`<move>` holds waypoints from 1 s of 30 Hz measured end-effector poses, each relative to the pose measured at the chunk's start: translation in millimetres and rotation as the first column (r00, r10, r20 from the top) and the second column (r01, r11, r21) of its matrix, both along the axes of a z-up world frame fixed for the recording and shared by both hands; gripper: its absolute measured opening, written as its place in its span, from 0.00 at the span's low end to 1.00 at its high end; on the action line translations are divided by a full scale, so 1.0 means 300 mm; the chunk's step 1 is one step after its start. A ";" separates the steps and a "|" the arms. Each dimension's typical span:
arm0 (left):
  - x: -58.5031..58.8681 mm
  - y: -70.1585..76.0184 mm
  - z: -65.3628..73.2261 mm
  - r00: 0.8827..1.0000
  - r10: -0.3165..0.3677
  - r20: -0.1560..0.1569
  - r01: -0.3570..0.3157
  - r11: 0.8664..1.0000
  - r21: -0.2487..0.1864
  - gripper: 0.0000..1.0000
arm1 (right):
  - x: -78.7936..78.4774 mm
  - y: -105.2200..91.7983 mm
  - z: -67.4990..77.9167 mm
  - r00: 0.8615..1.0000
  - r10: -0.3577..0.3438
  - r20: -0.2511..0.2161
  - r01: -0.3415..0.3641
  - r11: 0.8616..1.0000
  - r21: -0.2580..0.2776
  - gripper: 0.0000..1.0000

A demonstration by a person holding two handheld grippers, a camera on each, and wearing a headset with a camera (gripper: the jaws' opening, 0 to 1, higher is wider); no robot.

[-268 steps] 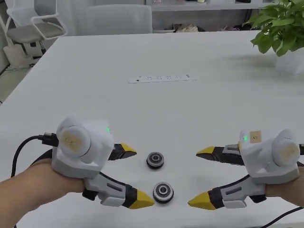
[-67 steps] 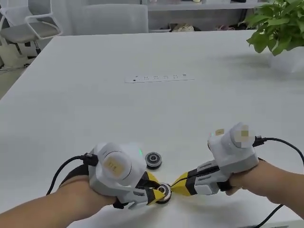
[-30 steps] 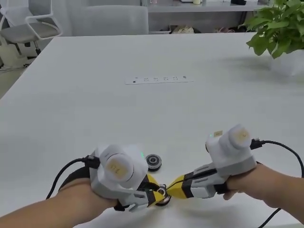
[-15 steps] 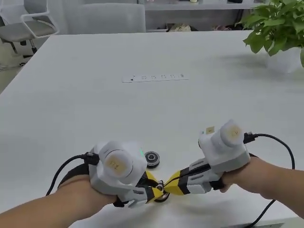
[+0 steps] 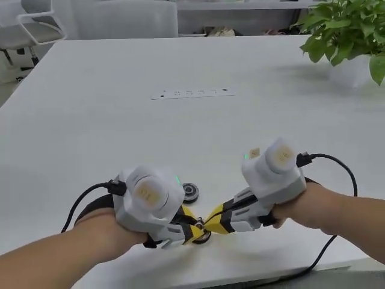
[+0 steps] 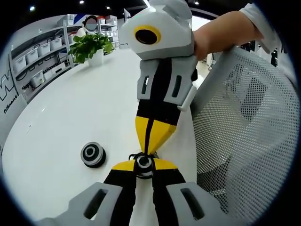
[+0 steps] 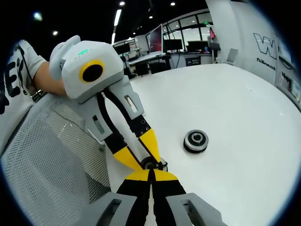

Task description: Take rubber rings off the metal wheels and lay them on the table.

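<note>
A white table (image 5: 120, 120) spans the head view, with a grey mesh chair (image 6: 244, 141) at its near edge and a potted plant (image 5: 343, 30) at the far right. Wall lettering (image 7: 264, 43) starts with a large "W"; the rest is unreadable. The left gripper (image 5: 191, 227) clamps a metal wheel (image 6: 143, 165) between its yellow tips, low over the table's near edge. The right gripper (image 5: 210, 220) meets it tip to tip, jaws pressed together, pinching the wheel's rubber ring (image 6: 134, 156). A white power strip (image 5: 191, 93) lies mid-table. A second wheel (image 5: 190, 192) lies flat just beyond the grippers.

Yellow-tipped black fingers (image 6: 159, 133), white table (image 5: 180, 132)
</note>
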State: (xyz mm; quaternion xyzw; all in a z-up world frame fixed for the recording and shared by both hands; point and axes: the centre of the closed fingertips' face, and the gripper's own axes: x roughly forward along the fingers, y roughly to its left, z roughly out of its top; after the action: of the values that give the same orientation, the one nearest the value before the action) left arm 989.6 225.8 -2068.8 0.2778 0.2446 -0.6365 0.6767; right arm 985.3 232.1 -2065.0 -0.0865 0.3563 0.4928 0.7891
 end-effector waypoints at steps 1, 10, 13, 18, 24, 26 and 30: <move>0.000 0.000 0.000 1.000 -0.001 0.003 0.001 1.000 0.000 0.07 | -0.001 0.003 0.002 1.000 0.000 0.000 0.000 1.000 0.001 0.00; 0.001 0.001 0.001 1.000 0.004 -0.003 -0.004 1.000 -0.004 0.07 | -0.001 0.023 0.015 0.999 0.021 0.028 -0.021 1.000 -0.006 0.00; 0.000 0.002 0.002 1.000 0.003 -0.006 -0.003 1.000 -0.006 0.08 | 0.000 0.011 0.010 1.000 0.007 0.026 -0.007 1.000 -0.018 0.00; 0.000 0.001 0.002 1.000 0.005 -0.010 -0.005 1.000 -0.008 0.08 | 0.002 -0.003 0.012 1.000 -0.020 0.018 0.020 1.000 -0.014 0.00; -0.001 0.000 0.003 1.000 -0.002 -0.005 0.002 1.000 -0.008 0.08 | 0.003 -0.011 0.014 0.999 -0.049 -0.004 0.049 0.999 -0.009 0.00; -0.001 0.000 0.003 1.000 -0.002 -0.007 0.002 1.000 -0.006 0.08 | 0.003 -0.012 0.013 0.998 -0.056 -0.010 0.056 0.998 -0.006 0.00; -0.002 -0.001 0.004 1.000 -0.014 0.001 0.014 1.000 0.003 0.09 | 0.004 -0.014 0.010 0.998 -0.066 -0.019 0.066 0.998 -0.001 0.00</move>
State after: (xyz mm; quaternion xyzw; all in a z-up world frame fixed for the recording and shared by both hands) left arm 989.1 225.6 -2067.5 0.2810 0.2429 -0.6408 0.6719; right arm 986.5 227.9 -2061.9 -0.0699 0.3666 0.4674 0.8014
